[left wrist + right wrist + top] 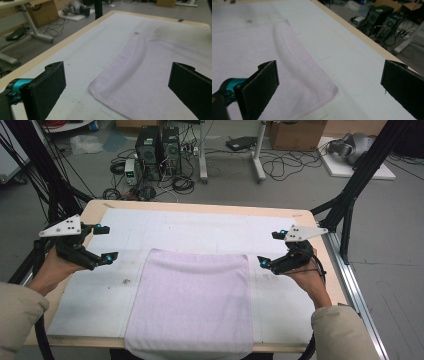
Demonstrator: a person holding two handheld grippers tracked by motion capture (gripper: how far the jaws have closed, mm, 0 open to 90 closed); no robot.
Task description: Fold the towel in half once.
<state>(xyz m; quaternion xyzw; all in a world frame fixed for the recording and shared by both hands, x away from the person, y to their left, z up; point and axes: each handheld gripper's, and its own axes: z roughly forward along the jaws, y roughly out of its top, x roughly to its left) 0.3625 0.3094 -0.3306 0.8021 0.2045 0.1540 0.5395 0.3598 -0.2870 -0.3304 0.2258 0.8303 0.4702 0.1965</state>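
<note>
Towel [192, 300] flat between left tool [102, 242] and right tool [272, 248], both released, untouched

No readable text, labels, brands or numbers anywhere; small device [357, 22] on the floor, upper right of right gripper view, has a green display, illegible.

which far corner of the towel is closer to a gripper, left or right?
The far right corner of the towel: the right gripper hangs just beside it, jaws open. The left gripper sits farther from its far left corner.

towel [192, 300] flat mid-table, bare mat [200, 227] all around it
</note>
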